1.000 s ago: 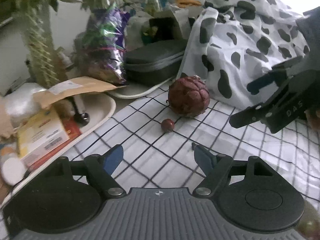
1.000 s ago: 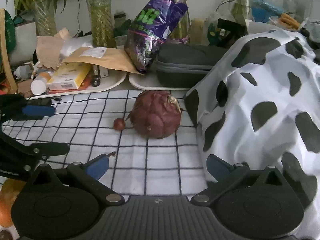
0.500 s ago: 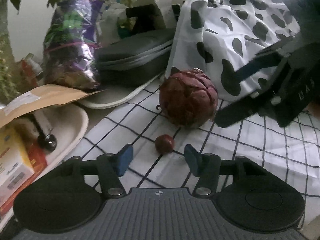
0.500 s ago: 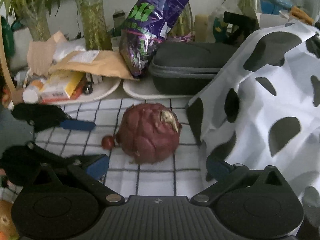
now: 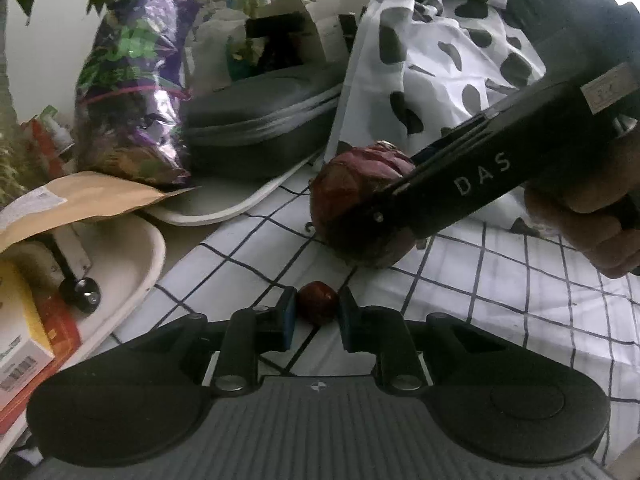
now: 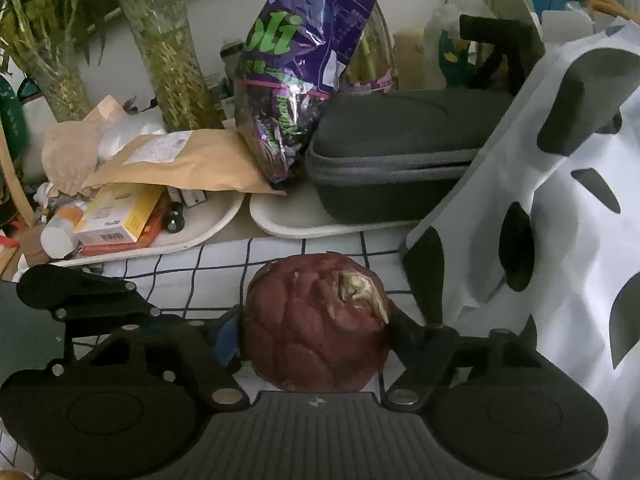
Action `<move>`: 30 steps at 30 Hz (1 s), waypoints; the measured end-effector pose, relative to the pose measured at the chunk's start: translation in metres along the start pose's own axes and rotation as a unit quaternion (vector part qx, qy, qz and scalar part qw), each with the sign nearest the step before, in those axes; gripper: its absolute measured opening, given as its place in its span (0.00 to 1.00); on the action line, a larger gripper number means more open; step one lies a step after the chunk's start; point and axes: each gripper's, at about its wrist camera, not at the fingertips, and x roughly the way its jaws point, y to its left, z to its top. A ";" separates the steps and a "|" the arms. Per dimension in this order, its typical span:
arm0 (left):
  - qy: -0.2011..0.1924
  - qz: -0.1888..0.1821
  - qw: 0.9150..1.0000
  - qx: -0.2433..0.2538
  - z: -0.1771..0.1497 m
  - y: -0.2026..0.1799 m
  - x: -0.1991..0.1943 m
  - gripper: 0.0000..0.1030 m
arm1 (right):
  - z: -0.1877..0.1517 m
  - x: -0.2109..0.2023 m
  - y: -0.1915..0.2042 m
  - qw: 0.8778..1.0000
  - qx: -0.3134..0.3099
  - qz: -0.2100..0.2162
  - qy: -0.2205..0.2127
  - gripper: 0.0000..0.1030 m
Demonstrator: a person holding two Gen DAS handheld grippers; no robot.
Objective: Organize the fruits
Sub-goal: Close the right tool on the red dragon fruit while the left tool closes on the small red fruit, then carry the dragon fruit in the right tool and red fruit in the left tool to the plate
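A small dark red fruit (image 5: 317, 307) lies on the checked cloth (image 5: 500, 304), and my left gripper (image 5: 317, 314) is shut on it, a blue pad against each side. Just beyond it sits a large scaly red fruit (image 6: 316, 324). My right gripper (image 6: 316, 334) has a finger on each side of that fruit; its jaws are closing and the pads touch the skin. In the left wrist view one of the right gripper's fingers (image 5: 404, 196) crosses in front of the large fruit (image 5: 344, 188), held by a hand (image 5: 580, 228). The small fruit is hidden in the right wrist view.
A black-spotted white bag (image 6: 560, 220) stands close on the right. Behind the fruit are a dark zipped case (image 6: 400, 148) on a white tray (image 6: 304, 224), a purple snack bag (image 6: 296, 80), a second tray (image 6: 200, 236) with boxes and an envelope, and plant vases (image 6: 172, 64).
My left gripper moved in on the small fruit and shut on it. My right gripper came forward around the large fruit and narrowed its jaws onto it.
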 end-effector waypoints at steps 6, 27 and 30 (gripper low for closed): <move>-0.008 0.017 1.000 -0.011 0.006 -0.007 -0.033 0.20 | -0.006 -0.014 0.008 1.000 -0.011 -0.004 -0.004 0.68; -0.026 0.080 0.992 -0.095 -0.033 -0.077 -0.187 0.20 | -0.096 -0.152 0.107 0.992 -0.091 0.083 -0.012 0.67; -0.025 0.089 0.991 -0.099 -0.043 -0.089 -0.205 0.20 | -0.112 -0.167 0.122 0.989 -0.107 0.100 -0.009 0.67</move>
